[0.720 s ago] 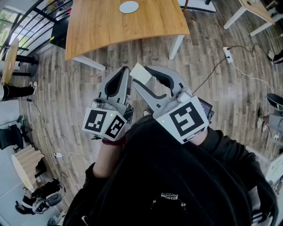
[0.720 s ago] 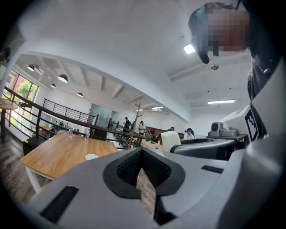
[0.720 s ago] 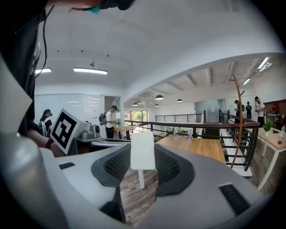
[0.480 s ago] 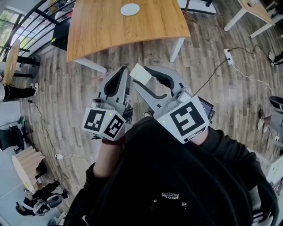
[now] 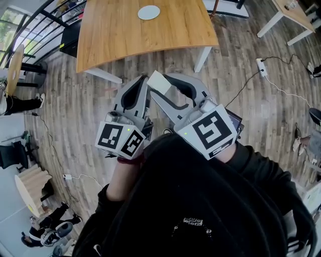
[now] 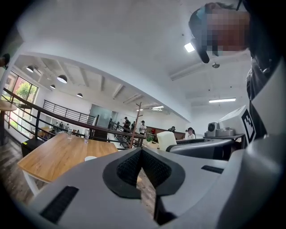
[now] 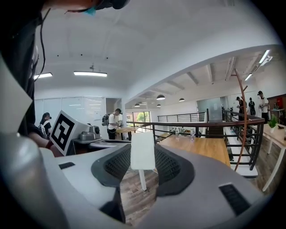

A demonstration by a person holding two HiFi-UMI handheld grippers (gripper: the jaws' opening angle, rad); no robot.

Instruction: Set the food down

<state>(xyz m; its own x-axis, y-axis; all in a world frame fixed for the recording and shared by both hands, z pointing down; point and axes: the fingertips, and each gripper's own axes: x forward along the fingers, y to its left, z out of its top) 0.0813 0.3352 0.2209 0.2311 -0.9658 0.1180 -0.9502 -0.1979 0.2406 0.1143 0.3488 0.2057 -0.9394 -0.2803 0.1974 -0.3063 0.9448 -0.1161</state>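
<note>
one food bar (image 5: 158,82), two hand-held grippers (image 5: 144,80) (image 5: 162,86)

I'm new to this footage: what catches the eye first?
A white ice pop clamped in the right gripper, at the centre of the head view. Beyond it stands a wooden table with a white plate; the left gripper is shut and empty.

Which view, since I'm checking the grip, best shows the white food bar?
The right gripper view: the white bar stands upright between the jaws, stick showing below. The head view shows its top end; the left gripper view, a pale side.
</note>
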